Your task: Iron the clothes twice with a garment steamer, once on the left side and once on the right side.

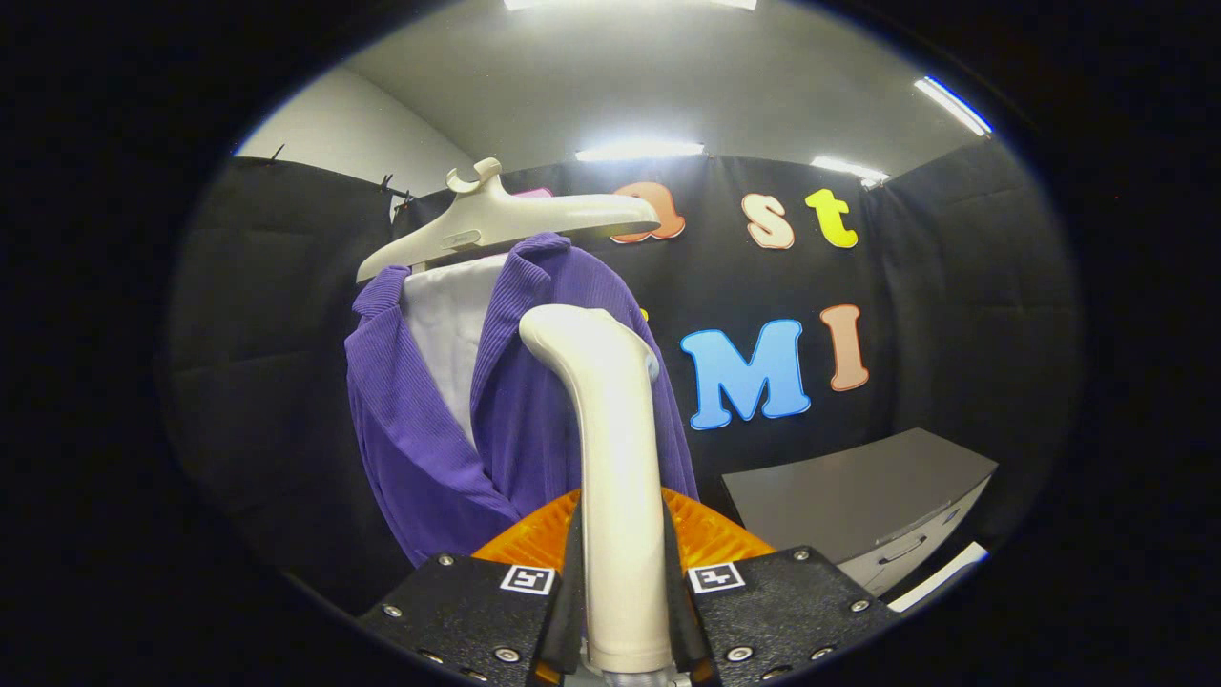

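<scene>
Gripper view shows my gripper (622, 611) clamped on the rigid, smooth garment steamer (610, 458) handle, facing the soft purple jacket (420, 439) that will yield.

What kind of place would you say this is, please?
Probably a staged recording booth: black cloth walls, a purple garment on a hanger stand, and the steamer clamped in the jaws.
</scene>
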The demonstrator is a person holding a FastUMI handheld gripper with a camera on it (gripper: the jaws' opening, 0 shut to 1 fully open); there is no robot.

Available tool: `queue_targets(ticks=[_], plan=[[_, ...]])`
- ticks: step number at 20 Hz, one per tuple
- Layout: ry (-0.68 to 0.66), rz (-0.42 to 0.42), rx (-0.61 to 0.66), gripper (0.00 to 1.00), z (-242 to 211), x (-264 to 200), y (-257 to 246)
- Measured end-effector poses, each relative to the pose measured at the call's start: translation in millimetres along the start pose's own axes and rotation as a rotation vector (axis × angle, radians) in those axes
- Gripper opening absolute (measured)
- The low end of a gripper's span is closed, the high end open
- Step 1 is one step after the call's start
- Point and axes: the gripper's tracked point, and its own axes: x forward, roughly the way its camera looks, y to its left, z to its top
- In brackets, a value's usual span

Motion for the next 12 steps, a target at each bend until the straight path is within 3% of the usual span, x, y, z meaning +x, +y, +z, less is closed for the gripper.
queue_targets(ticks=[12], plan=[[0.065, -0.005, -0.011, 0.36, -30.1, 5.4, -5.7]])
